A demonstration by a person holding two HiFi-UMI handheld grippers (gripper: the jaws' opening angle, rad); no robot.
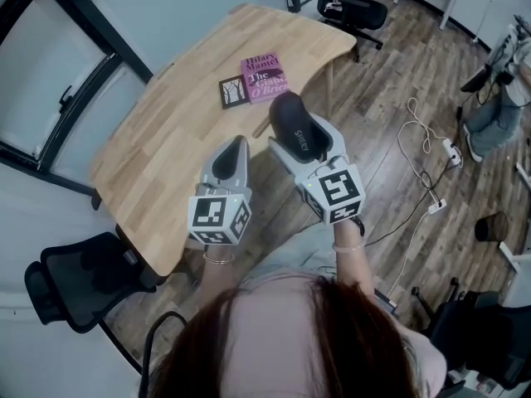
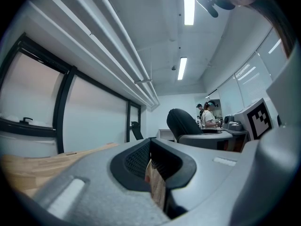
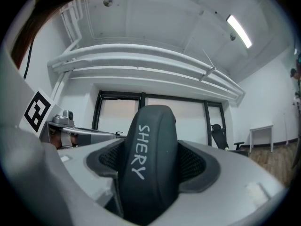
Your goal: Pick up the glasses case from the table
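The glasses case [image 1: 295, 126] is black and oblong, with "SHERY" in pale letters. My right gripper [image 1: 304, 137] is shut on it and holds it up in the air past the table's near edge. In the right gripper view the case [image 3: 148, 159] stands upright between the two grey jaws and fills the gap. My left gripper [image 1: 231, 153] hangs beside it to the left, over the wooden table [image 1: 166, 139], shut with nothing held. In the left gripper view the jaws [image 2: 155, 182] meet with only a thin slit, and the case [image 2: 182, 122] shows to the right.
A pink book [image 1: 264, 78] and a small black-and-white card [image 1: 233, 91] lie on the far part of the table. A black office chair [image 1: 83, 284] stands at the lower left and another [image 1: 357, 7] at the top. Cables [image 1: 423, 139] run over the wood floor.
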